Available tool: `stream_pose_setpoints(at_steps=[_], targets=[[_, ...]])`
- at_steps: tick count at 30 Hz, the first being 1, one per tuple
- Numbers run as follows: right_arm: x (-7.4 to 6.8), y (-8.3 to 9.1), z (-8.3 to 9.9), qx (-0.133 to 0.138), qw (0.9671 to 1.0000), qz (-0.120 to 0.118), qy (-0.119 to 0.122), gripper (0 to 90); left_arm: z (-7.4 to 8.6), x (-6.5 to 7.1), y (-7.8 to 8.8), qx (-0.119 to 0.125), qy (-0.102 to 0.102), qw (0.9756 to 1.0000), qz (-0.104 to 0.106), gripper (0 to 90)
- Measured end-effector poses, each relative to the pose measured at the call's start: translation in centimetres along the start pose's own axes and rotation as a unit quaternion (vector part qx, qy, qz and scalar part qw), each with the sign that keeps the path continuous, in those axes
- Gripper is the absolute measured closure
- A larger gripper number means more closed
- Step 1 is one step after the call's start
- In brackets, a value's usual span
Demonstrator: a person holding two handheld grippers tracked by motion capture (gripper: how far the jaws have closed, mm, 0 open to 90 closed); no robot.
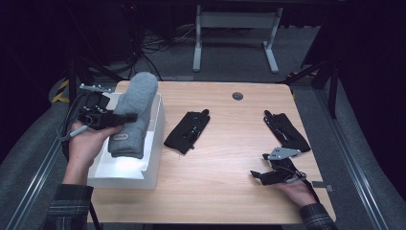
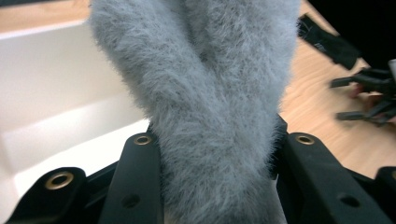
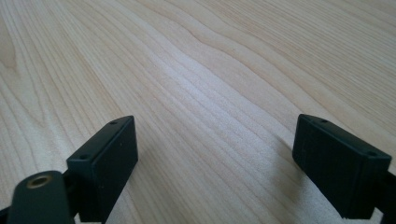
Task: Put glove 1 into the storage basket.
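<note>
While L gripper clamps grey slipper, R gripper gapes.

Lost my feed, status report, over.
Left gripper shut on grey fuzzy item above white bin. Right gripper open, resting on table. Nothing blocking.

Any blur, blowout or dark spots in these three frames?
High view: room behind the table nearly black; white bin floor blown out. Left gripper view: grey fleece sharp, right gripper behind it smeared. Right gripper view: even light, soft shadows beside both open jaws.

Bright tabletop, dark surroundings, slight blur
</note>
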State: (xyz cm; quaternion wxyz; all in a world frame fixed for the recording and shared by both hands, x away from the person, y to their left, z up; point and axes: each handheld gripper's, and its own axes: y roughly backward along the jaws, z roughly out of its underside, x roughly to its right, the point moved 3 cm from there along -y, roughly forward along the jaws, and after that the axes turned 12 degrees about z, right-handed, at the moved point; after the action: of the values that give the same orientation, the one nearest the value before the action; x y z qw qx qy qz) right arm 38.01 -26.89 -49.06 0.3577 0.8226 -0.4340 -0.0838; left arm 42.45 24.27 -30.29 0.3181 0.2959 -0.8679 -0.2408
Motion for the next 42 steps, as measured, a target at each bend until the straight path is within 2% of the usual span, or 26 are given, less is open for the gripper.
stream_pose_setpoints(at_steps=[7,12,13,14,21,23,25,28,30,33,37,38,39,40,42], targets=[[0.0,0.0,0.0,-0.001,1.0,0.0,0.0,14.6,2.1,-2.9,-1.4,-0.027,0.026,0.999,-0.026,63.1],[0.0,0.0,0.0,0.0,1.0,0.0,0.0,14.6,3.7,-4.7,-3.0,-0.045,0.04,0.9976,-0.034,63.0],[0.0,0.0,0.0,-0.001,1.0,0.0,0.0,14.6,4.3,-5.5,-3.7,-0.055,0.046,0.9969,-0.033,62.9],[0.0,0.0,0.0,-0.001,1.0,0.0,0.0,14.6,4.3,-5.5,-3.7,-0.055,0.046,0.9969,-0.033,62.8],[0.0,0.0,0.0,-0.001,1.0,-0.001,0.0,14.6,6.4,-8.2,-6.3,-0.093,0.073,0.992,-0.044,62.1],[0.0,0.0,0.0,-0.001,1.0,-0.001,0.0,14.6,6.6,-8.5,-6.5,-0.098,0.076,0.9914,-0.042,61.9],[0.0,0.0,0.0,-0.001,1.0,0.0,0.0,14.5,7.0,-9.0,-6.9,-0.111,0.083,0.9895,-0.041,61.3],[0.0,0.0,0.0,-0.001,1.0,0.0,0.0,14.5,7.5,-9.8,-7.6,-0.129,0.086,0.9866,-0.051,60.8],[0.0,0.0,0.0,-0.001,1.0,0.001,0.0,14.6,7.6,-10.0,-7.9,-0.128,0.09,0.9865,-0.049,60.5],[0.0,0.0,0.0,-0.001,1.0,0.001,-0.001,14.6,7.9,-10.4,-8.2,-0.137,0.089,0.9851,-0.054,59.8],[0.0,0.0,0.0,-0.001,1.0,0.001,-0.001,14.5,8.0,-10.6,-8.3,-0.129,0.093,0.9859,-0.053,54.7],[0.0,0.0,0.0,-0.001,1.0,0.001,-0.001,14.5,7.9,-10.4,-8.3,-0.128,0.095,0.9858,-0.055,51.1],[0.0,0.0,0.0,-0.001,1.0,0.001,-0.001,14.5,7.8,-10.3,-8.2,-0.128,0.095,0.9855,-0.057,43.5],[0.0,0.0,0.0,-0.001,1.0,0.001,-0.001,14.5,7.6,-10.0,-8.2,-0.124,0.094,0.986,-0.061,43.5],[0.0,0.0,0.0,-0.001,1.0,0.001,-0.001,14.6,7.2,-9.5,-7.8,-0.118,0.087,0.9863,-0.077,37.9]])
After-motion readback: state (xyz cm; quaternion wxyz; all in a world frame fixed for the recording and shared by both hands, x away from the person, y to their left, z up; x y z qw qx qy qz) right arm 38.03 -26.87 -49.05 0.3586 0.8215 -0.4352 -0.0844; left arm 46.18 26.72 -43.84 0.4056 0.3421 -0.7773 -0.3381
